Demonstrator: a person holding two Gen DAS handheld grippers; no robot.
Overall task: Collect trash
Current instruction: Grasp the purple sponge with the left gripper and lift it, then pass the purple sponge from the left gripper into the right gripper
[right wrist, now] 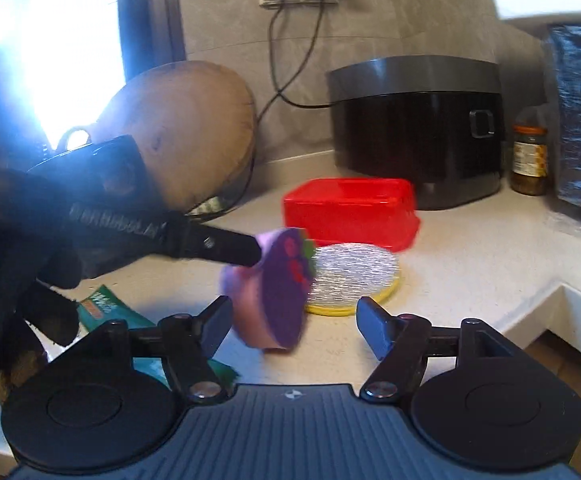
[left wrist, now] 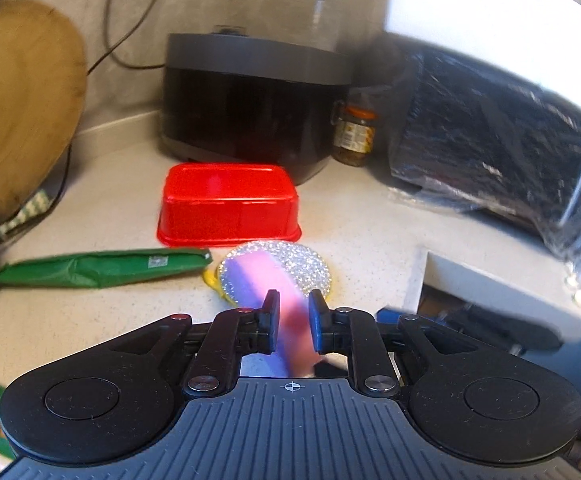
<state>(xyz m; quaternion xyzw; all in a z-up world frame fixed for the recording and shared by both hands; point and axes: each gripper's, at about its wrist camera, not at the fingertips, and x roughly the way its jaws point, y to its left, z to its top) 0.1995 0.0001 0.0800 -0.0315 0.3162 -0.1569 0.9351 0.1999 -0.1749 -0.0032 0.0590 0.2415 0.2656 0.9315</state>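
On a cluttered kitchen counter, the left gripper clamps a purple-and-pink wrapper, holding it in the air at lower centre of the left wrist frame, in front of a glittery round pad and a red tub. The right gripper hangs with fingers spread wide and nothing between them. To carry the piece well, the grip probably needs to stay firm, since the wrapper blurs and looks light and floppy. Only the right wrist view shows the wrapper's broad printed face and the left tool's finger reaching in from the left. Only the left wrist view shows the long green packet lying flat at middle left.
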